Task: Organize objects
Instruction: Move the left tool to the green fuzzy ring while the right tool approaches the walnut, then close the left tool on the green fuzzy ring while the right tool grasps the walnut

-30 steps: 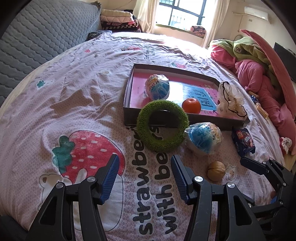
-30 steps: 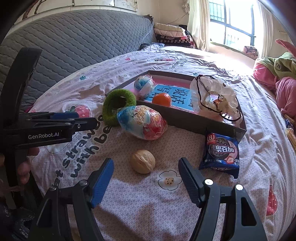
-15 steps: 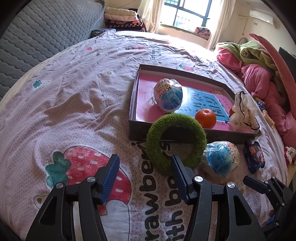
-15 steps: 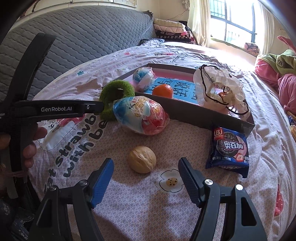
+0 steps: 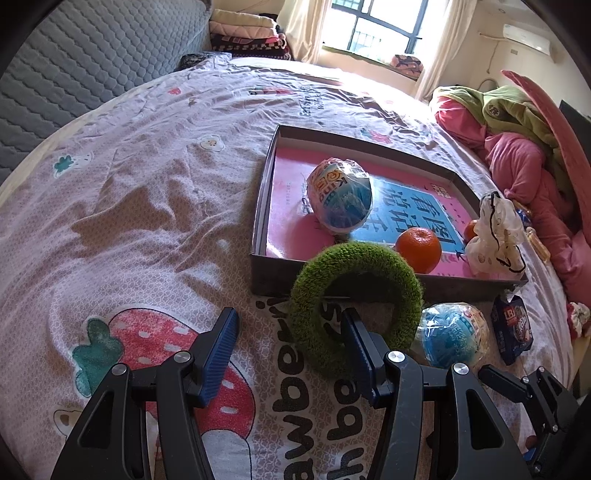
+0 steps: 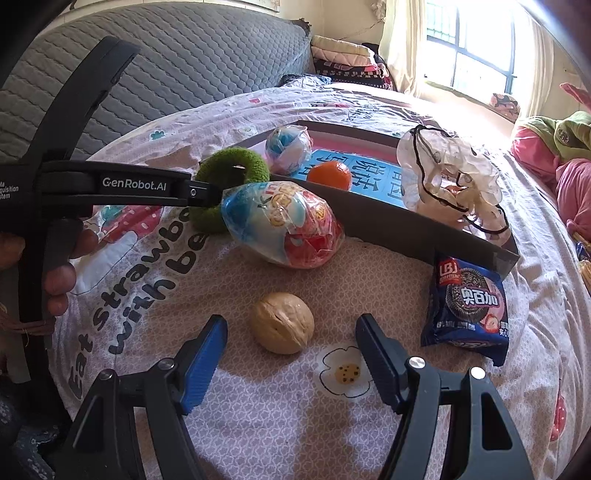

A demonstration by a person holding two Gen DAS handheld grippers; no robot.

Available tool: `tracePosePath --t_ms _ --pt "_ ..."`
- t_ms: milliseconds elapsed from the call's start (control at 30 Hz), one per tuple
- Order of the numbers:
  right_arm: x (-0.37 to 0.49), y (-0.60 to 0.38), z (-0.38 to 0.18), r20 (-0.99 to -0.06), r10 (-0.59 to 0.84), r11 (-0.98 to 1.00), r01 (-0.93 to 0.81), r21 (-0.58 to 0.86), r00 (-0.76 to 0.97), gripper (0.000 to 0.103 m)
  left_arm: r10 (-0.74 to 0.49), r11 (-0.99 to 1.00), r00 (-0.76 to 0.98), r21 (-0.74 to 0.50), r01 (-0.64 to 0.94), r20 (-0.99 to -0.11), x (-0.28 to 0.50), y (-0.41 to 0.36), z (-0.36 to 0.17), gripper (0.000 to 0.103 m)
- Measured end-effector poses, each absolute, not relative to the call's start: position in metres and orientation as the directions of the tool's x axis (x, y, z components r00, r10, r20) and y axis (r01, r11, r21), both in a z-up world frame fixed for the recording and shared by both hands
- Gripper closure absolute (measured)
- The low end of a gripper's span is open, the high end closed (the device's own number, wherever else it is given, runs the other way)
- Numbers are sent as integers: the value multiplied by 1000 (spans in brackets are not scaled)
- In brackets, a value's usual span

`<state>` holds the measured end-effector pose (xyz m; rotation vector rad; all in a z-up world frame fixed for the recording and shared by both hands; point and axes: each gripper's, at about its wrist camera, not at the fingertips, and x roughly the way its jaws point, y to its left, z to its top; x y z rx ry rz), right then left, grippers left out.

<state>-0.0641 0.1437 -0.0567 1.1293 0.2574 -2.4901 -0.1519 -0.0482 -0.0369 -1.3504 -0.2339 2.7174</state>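
Observation:
A fuzzy green ring [image 5: 314, 325] leans against the front wall of a shallow dark box [image 5: 258, 206] on the bed. My left gripper [image 5: 291, 345] is open; its right finger reaches into the ring's hole. The box holds a wrapped toy egg [image 5: 341, 195], an orange [image 5: 419, 243] and a white bag [image 5: 496, 236]. My right gripper [image 6: 291, 354] is open with a walnut [image 6: 282, 322] lying between its fingertips, untouched. A second wrapped egg [image 6: 280, 225] and a blue cookie packet [image 6: 469, 302] lie outside the box. The ring also shows in the right wrist view [image 6: 231, 170].
The pink strawberry bedsheet [image 5: 147, 206] covers the bed. A grey quilted headboard [image 6: 166, 70] stands to the left. Pink and green bedding [image 5: 517, 147] is piled at the right. A window [image 5: 369, 26] is at the back.
My left gripper has moved forward toward the green ring; its right finger now sits in the ring's hole. My right gripper has edged closer to the walnut. Both stay open.

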Motion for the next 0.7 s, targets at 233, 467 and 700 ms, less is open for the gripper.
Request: tracePosePath --t_ms 233,467,700 --pt "-67 140 -60 -749 -258 -903 428 -38 -611 44 159 -983 -596 -183 -21 -787 -162 -46 -44 48" --pt "-68 137 -63 -741 -266 -887 457 -62 -617 68 152 -985 -596 -169 -29 -788 -169 -40 -47 57" --pt "-68 139 -63 -735 -288 -883 466 -44 -614 69 146 -988 -594 -152 -39 -792 -172 -36 -49 68"
